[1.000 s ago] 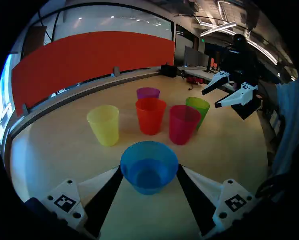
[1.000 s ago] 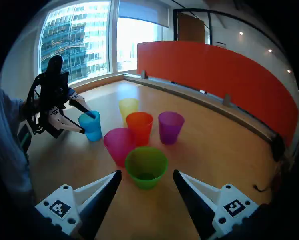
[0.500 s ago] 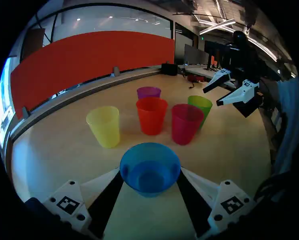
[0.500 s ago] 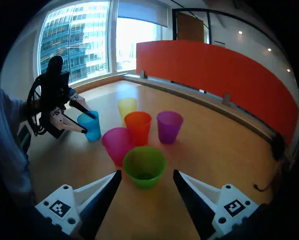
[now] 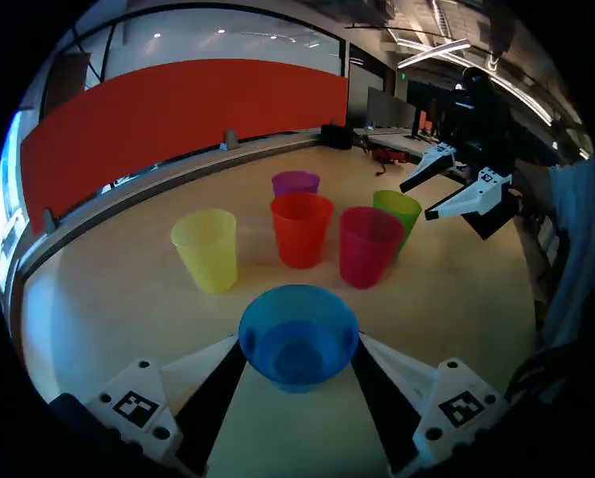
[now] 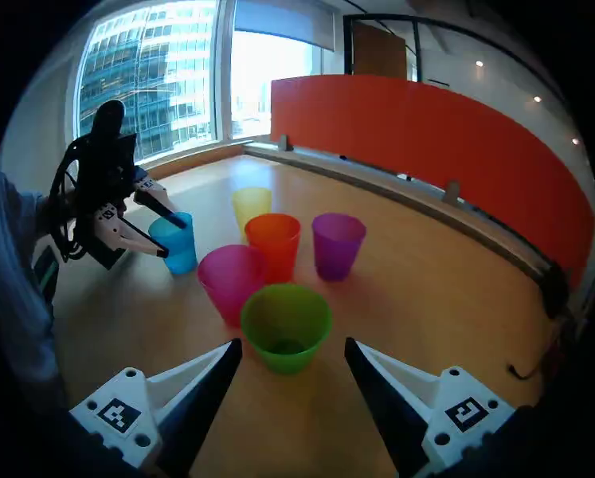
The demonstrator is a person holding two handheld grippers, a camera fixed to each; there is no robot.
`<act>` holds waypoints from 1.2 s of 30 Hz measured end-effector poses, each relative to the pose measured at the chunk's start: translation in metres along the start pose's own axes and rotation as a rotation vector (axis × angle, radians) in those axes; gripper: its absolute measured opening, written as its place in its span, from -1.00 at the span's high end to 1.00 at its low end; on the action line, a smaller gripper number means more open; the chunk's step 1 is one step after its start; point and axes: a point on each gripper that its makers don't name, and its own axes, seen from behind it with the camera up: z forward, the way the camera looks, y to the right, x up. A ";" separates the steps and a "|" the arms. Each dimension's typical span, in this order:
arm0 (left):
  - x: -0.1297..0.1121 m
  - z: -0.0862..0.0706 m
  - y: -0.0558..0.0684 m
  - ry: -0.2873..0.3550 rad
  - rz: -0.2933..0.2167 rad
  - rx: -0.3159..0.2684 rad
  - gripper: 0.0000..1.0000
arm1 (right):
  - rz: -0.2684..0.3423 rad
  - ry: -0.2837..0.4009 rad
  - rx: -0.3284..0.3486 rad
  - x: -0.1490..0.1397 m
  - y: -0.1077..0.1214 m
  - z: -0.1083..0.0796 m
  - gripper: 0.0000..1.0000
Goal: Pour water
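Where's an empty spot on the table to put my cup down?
There is bare wood between the purple cup and the orange wall, and more between the yellow cup and the table edge. It is crowded in the middle, where the orange cup, pink cup and green cup huddle.

Cups (image 5: 300,231): six (each different colour, none repeated). Tongs (image 5: 297,338) (image 6: 292,342): two.

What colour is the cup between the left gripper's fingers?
Blue. The cup shows best in the left gripper view.
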 end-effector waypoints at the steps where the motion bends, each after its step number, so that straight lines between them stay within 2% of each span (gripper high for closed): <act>1: 0.001 0.000 0.001 0.001 0.001 -0.001 -0.72 | 0.000 -0.003 0.002 -0.001 0.000 0.001 -1.00; 24: 0.025 -0.022 -0.004 0.066 -0.011 0.018 -0.72 | -0.023 -0.003 0.028 -0.003 -0.007 0.044 -1.00; 27: 0.027 -0.024 -0.004 0.073 -0.011 0.022 -0.72 | -0.023 0.004 0.027 -0.001 -0.007 0.047 -0.98; 31: 0.028 -0.026 -0.004 0.081 -0.012 0.027 -0.72 | -0.027 0.004 0.019 -0.002 -0.005 0.049 -0.83; 36: 0.030 -0.029 -0.005 0.095 -0.018 0.034 -0.72 | -0.038 0.003 0.020 -0.002 -0.009 0.046 -0.82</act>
